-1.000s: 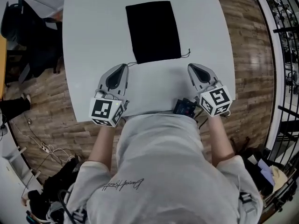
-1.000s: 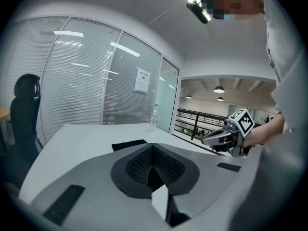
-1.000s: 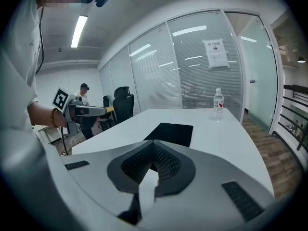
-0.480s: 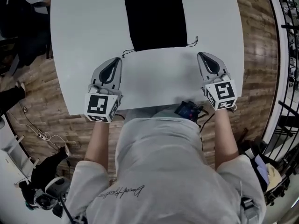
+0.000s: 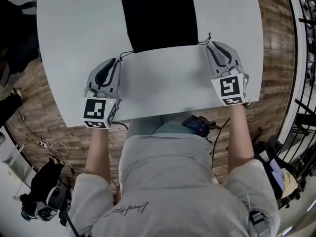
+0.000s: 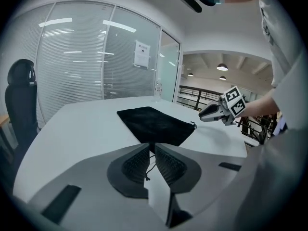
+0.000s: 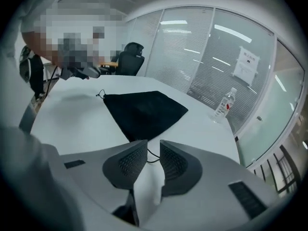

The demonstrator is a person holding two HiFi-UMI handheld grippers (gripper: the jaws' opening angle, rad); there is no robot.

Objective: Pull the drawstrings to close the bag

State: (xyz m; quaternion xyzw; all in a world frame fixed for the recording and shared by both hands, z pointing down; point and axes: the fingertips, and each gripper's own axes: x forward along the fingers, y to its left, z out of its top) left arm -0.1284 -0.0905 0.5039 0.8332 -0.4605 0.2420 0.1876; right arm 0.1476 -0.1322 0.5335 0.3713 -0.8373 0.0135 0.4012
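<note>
A flat black drawstring bag (image 5: 158, 14) lies on the white table (image 5: 163, 83), its mouth edge toward me. A thin cord leaves each near corner. My left gripper (image 5: 117, 59) has its tips at the left drawstring (image 5: 126, 55). In the left gripper view its jaws (image 6: 152, 146) stand slightly apart and the cord (image 6: 150, 165) hangs loose between them. My right gripper (image 5: 210, 44) is at the right drawstring (image 5: 205, 40). Its jaws (image 7: 154, 142) are opening, and the cord (image 7: 153, 156) lies between them untouched by the pads.
A clear water bottle (image 7: 225, 105) stands far back on the table. Black office chairs (image 6: 21, 105) (image 7: 130, 59) stand beside it, with glass walls behind. The table's near edge runs just under both grippers; a small dark device (image 5: 200, 125) is at my waist.
Both grippers have moved forward from short of the bag to its two near corners, so each now has a cord at its tips. The bag has not moved on the table.
</note>
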